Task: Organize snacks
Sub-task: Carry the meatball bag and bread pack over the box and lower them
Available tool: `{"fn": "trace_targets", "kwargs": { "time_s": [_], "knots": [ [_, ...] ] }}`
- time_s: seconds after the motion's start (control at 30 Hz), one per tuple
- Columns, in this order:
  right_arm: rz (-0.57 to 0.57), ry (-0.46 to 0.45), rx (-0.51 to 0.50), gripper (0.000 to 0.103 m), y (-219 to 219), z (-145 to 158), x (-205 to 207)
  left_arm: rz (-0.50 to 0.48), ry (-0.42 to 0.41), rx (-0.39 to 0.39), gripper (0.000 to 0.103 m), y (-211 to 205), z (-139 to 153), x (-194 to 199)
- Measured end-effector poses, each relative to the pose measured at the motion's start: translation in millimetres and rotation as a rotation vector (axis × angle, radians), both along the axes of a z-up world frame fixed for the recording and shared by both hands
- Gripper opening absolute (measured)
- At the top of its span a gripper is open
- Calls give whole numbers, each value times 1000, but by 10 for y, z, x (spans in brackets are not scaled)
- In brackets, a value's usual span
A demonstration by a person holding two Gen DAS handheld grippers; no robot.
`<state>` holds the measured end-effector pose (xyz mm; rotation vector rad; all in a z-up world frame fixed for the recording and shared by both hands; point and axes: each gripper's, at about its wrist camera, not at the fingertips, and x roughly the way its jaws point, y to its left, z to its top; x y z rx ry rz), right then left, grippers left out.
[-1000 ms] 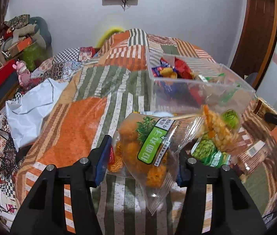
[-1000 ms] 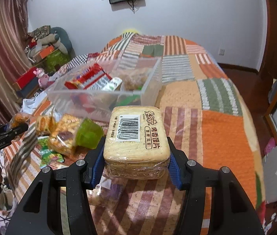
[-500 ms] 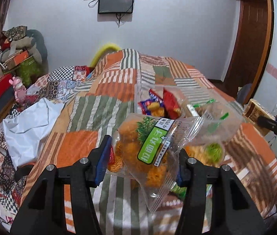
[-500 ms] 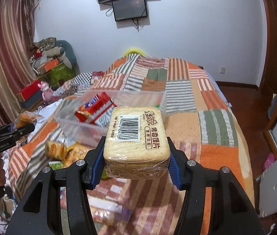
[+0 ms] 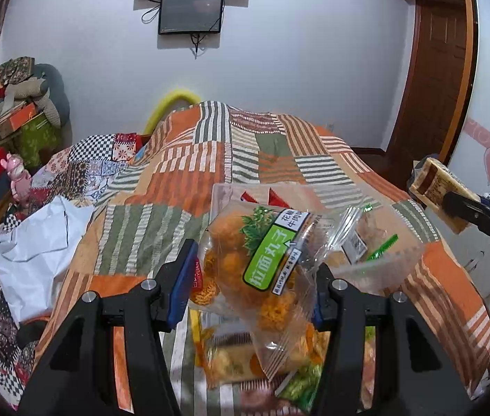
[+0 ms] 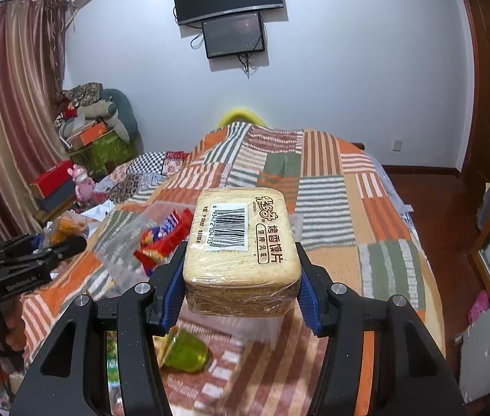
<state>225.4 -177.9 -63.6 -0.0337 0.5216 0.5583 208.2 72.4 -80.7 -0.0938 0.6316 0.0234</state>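
Two snacks are shown held aloft above the patchwork bed (image 5: pixel 182 187), one in each gripper. The left gripper (image 5: pixel 248 287) is closed on a clear bag of orange noodle balls (image 5: pixel 262 267) bearing a green label, the bag pinched between the blue pads at its middle so that its lower end hangs free. The right gripper (image 6: pixel 239 286) is clamped on the two long sides of a wrapped block of toasted bread slices (image 6: pixel 241 242), held level with the barcode uppermost. A clear plastic bin (image 5: pixel 383 263) rests on the bed just beyond both loads; red wrappers (image 6: pixel 165 242) already lie inside it. Loose items remain on the quilt in front of the bin, among them a green jelly cup (image 6: pixel 186 353) and further packets (image 5: pixel 231 357). The step in hand is judged to be the carrying of both snacks to the bin. For a clean deposit, each load should be brought over the open top before release, and the two arms are best taken in turn so that they do not meet above the rim. The slack bag should be lowered until its hanging tail is inside the wall, since it could otherwise catch on the edge. The rigid block should be kept flat and released low.
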Motion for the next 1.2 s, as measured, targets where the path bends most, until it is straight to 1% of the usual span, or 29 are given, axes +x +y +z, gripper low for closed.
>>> {"fn": "trace_targets", "kwargs": {
  "time_s": [0.23, 0.37, 0.43, 0.53, 0.7, 0.97, 1.1, 1.17, 1.2],
  "knots": [
    [12, -3, -3, 52, 162, -17, 156, -8, 20, -13, 53, -20, -76, 317],
    [23, 19, -12, 52, 262, -86, 274, -11, 38, -9, 53, -48, -168, 482],
    [31, 33, -17, 52, 287, -124, 323, -18, 53, -18, 53, -58, -222, 550],
    [43, 62, -32, 52, 344, -215, 400, -19, 66, -37, 53, -48, -276, 601],
    [57, 114, -48, 52, 431, -354, 526, -21, 55, -29, 53, -77, -294, 679],
    [64, 159, -87, 52, 535, -486, 679, -14, 46, 10, 53, -131, -351, 846],
    [71, 167, -110, 52, 584, -540, 696, -39, 41, 23, 54, -210, -364, 871],
    [67, 156, -128, 52, 608, -542, 688, -66, 63, 5, 54, -241, -394, 902],
    [66, 153, -135, 52, 611, -544, 690, -60, 89, -6, 54, -240, -436, 937]
  ]
}}
